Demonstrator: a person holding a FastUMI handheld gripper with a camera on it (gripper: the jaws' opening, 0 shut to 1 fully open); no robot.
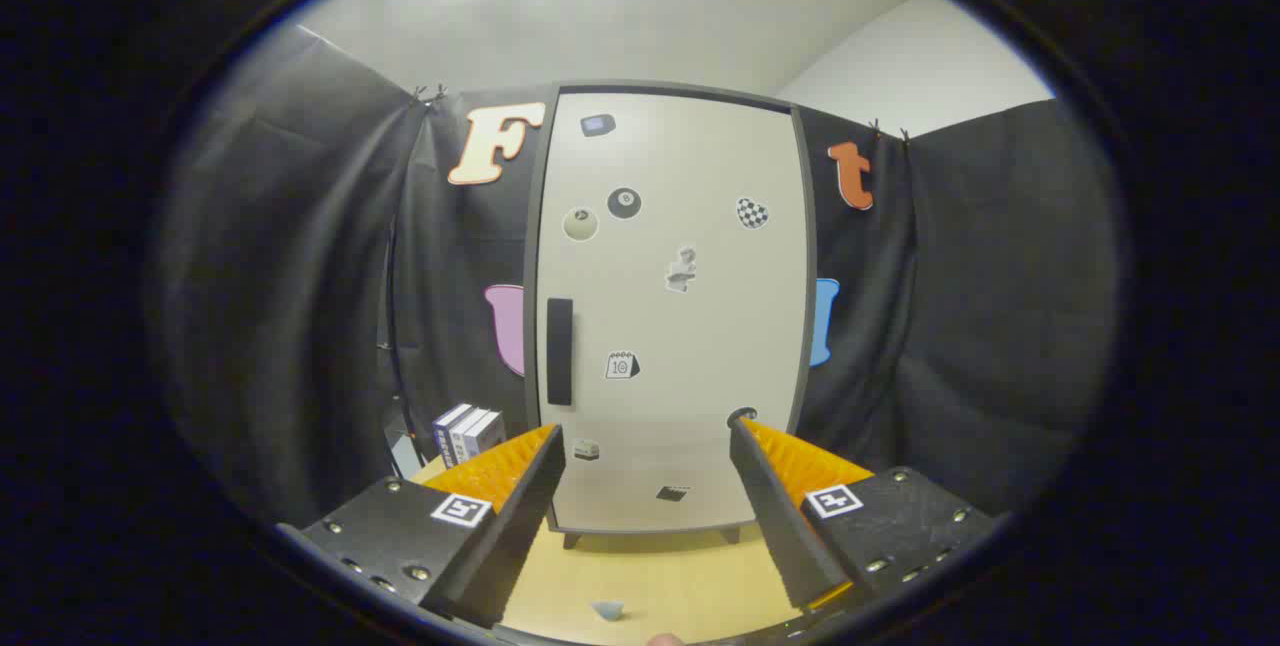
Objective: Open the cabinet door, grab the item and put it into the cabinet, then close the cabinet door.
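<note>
Black-cloth booth, wooden table (pixel 650 576). Cabinet (pixel 672 306) standing frame centre, door shut. Gripper (pixel 648 446) hovering w/ fingers spread, empty. Boxes (pixel 468 432), prob. the item, lower left. Step 1 pending: next needs reaching handle (pixel 559 351).

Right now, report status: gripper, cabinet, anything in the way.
Gripper open, holding nothing, facing the cabinet door. Door shut, black handle ahead of the left finger. Boxes beside the cabinet, small pale item on the table between the fingers. Path clear.
</note>
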